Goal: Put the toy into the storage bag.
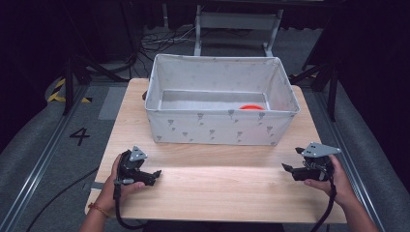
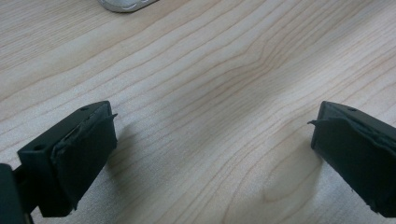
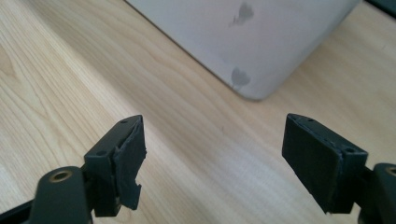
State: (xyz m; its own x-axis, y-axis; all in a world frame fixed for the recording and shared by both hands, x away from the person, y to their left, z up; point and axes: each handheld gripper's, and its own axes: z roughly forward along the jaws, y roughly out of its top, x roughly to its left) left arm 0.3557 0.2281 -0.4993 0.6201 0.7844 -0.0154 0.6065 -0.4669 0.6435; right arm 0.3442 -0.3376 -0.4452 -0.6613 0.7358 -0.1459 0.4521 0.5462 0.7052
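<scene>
— Beyond both grippers stands one fabric bin (image 1: 220, 126) on the wooden surface (image 1: 217, 188); its long axis runs side to side. Which hand is closer to it?

— I'd judge the right gripper (image 1: 290, 170), since the bin's near right corner (image 3: 243, 79) sits just ahead of its jaws. Those are spread and empty.

— And the left gripper (image 1: 155, 175)?

— Jaws likewise spread, holding nothing, over bare wood.

— Anything inside the bin?

— One orange object (image 1: 251, 107), against its near wall towards the right end. Two grippers, one bin, one orange piece.
</scene>
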